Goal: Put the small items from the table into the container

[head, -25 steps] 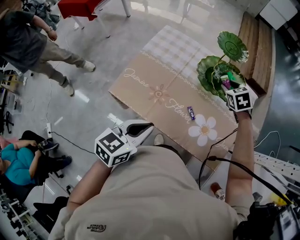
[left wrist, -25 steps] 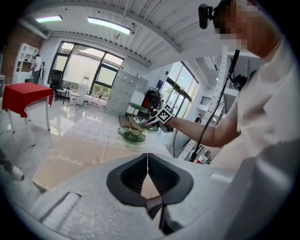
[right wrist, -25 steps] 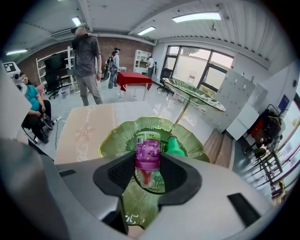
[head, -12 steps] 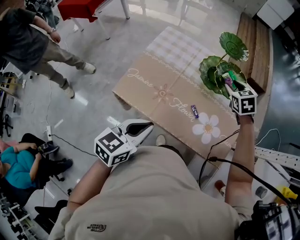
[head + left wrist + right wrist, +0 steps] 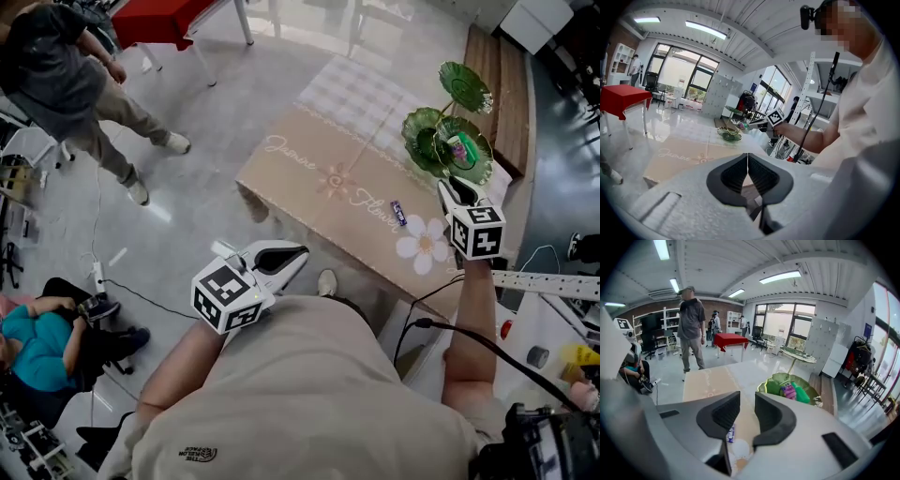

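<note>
A green leaf-shaped tiered dish stands at the far right end of the cloth-covered table. A purple packet and a green item lie in its lower bowl. A small purple bar lies on the cloth beside a white flower print; it also shows between my right jaws. My right gripper hovers just short of the dish, its jaws closing with nothing between them. My left gripper is held off the table's near edge, jaws shut and empty.
A standing person and a seated person are on the floor at the left. A red table stands at the back, a wooden bench behind the dish. Cables and a power strip lie at the right.
My right gripper has pulled back from over the dish toward me and narrowed its jaws; the purple and green items now lie in the bowl. The left gripper barely shifted.
</note>
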`<state>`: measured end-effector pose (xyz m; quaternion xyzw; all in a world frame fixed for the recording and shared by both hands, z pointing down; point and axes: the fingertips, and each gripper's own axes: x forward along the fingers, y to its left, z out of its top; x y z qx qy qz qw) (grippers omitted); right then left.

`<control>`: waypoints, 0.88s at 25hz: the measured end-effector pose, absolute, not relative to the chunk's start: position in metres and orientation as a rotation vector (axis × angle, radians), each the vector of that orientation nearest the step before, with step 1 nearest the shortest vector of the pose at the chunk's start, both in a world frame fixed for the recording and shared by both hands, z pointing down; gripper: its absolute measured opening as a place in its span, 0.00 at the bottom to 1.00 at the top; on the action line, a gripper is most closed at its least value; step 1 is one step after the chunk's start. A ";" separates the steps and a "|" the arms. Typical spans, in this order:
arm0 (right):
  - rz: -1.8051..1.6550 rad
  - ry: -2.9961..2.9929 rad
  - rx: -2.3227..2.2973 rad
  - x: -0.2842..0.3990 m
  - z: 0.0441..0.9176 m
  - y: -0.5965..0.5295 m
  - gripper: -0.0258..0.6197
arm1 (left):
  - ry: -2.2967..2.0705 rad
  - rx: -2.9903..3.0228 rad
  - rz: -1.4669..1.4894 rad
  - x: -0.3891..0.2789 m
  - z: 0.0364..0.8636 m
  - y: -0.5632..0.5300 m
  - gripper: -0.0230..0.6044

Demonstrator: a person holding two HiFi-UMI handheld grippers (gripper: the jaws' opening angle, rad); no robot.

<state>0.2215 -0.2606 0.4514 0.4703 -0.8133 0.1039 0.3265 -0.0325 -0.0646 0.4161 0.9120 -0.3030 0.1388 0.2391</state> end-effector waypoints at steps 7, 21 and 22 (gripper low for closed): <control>0.332 -2.204 1.186 0.157 0.461 -0.178 0.15 | -0.764 2.538 0.383 -0.050 0.412 -0.035 0.05; 0.434 -2.306 1.199 0.067 0.465 -0.045 0.10 | -0.628 2.601 0.396 -0.080 0.407 0.024 0.05; 0.436 -2.308 1.201 0.063 0.465 -0.038 0.10 | -0.620 2.604 0.396 -0.082 0.407 0.027 0.05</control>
